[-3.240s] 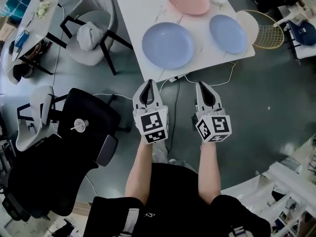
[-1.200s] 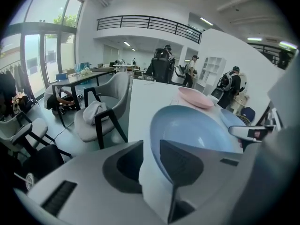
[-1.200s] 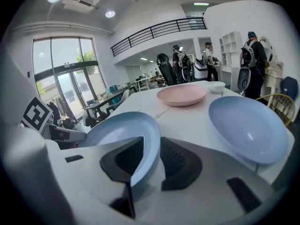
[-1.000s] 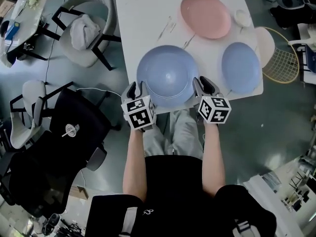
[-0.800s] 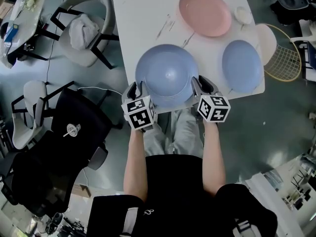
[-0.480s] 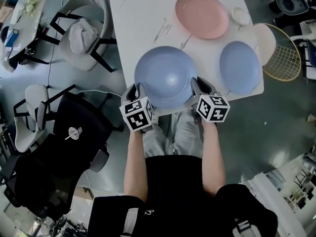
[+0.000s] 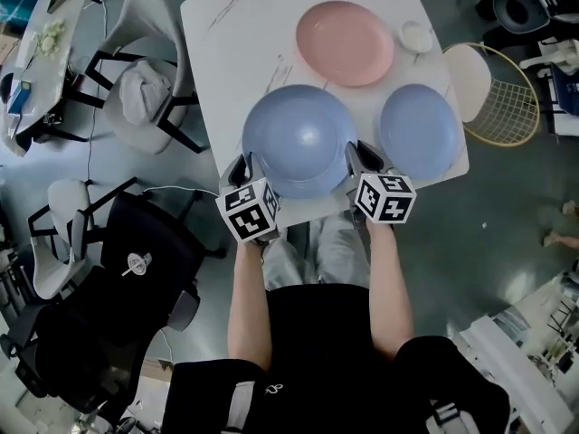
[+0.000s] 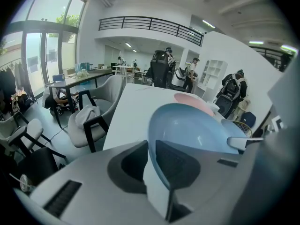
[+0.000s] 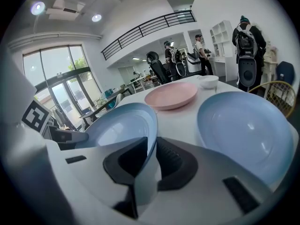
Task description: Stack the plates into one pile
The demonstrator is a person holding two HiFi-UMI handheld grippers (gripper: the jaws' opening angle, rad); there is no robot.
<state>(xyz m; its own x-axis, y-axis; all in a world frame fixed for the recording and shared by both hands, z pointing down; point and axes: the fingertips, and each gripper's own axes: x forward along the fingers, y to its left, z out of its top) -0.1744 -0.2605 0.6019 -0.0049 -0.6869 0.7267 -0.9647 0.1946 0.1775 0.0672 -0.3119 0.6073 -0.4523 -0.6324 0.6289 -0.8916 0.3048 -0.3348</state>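
Open office, grey floor, white marble-look square table [image 7: 226, 34]. At table's near edge: large pale-blue round plate [image 7: 298, 138], hollow side up, round, no long axis. Left gripper [image 7: 249, 163] and right gripper [image 7: 357, 152] jaws closing, pinching opposite rims.

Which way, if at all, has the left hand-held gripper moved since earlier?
Yes, forward: left hand-held gripper was short of the white table, now at its near edge, jaws closing on large round blue plate rim.

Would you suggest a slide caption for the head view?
Left gripper and right gripper, jaws closing on opposite rims of the big blue plate; pink plate and small blue plate beyond.
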